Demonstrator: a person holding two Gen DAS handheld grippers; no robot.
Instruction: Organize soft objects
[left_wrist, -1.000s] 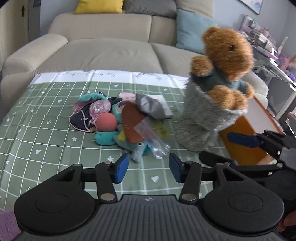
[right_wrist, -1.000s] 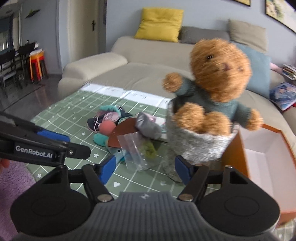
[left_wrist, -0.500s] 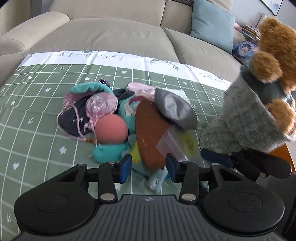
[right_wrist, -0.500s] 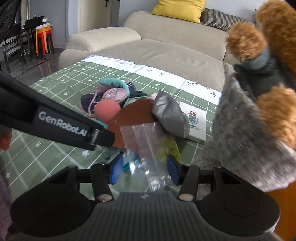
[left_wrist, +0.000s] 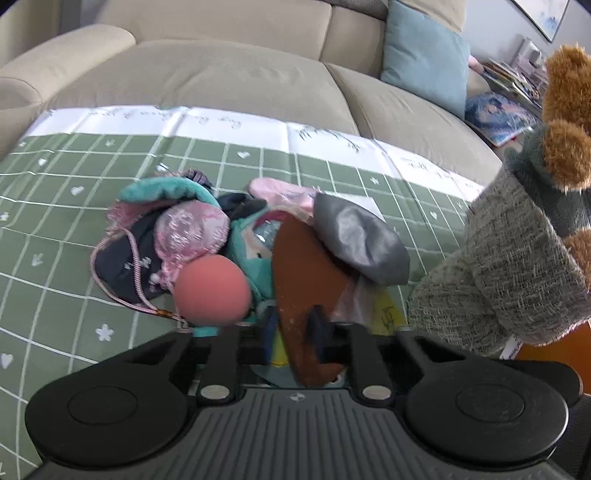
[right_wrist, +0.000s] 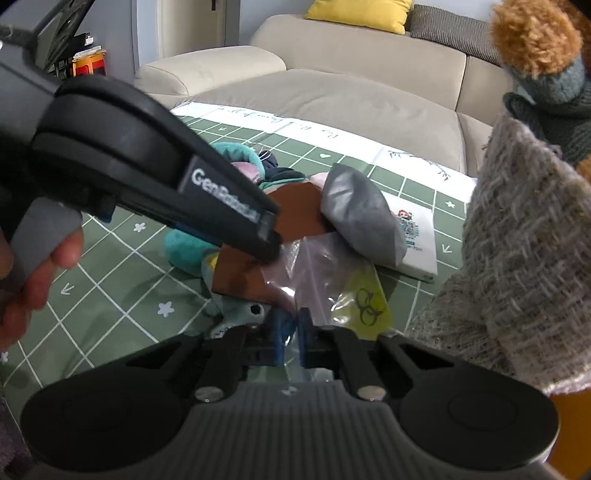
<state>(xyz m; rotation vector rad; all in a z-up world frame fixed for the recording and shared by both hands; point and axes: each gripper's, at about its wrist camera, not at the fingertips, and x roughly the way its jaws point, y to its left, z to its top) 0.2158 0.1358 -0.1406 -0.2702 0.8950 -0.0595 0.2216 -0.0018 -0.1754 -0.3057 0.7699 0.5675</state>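
Observation:
A pile of soft items lies on the green checked cloth (left_wrist: 55, 206): a salmon ball (left_wrist: 212, 291), a pink and navy drawstring pouch (left_wrist: 147, 254), teal plush (left_wrist: 162, 188), a grey pouch (left_wrist: 360, 243) and a brown flat leather piece (left_wrist: 306, 280). My left gripper (left_wrist: 293, 332) is shut on the near end of the brown piece; it also shows in the right wrist view (right_wrist: 258, 236). My right gripper (right_wrist: 290, 336) is shut on a clear plastic zip bag (right_wrist: 325, 273) holding a yellow item (right_wrist: 364, 297).
A teddy bear (left_wrist: 565, 110) sits in a grey knitted bag (left_wrist: 517, 266) at the right, in front of an orange box (left_wrist: 546, 354). A white booklet (right_wrist: 417, 236) lies under the grey pouch. A beige sofa (left_wrist: 229, 66) with cushions is behind the table.
Both grippers moved forward and down into the pile. The left jaws closed on the brown piece; the right jaws closed on the plastic bag.

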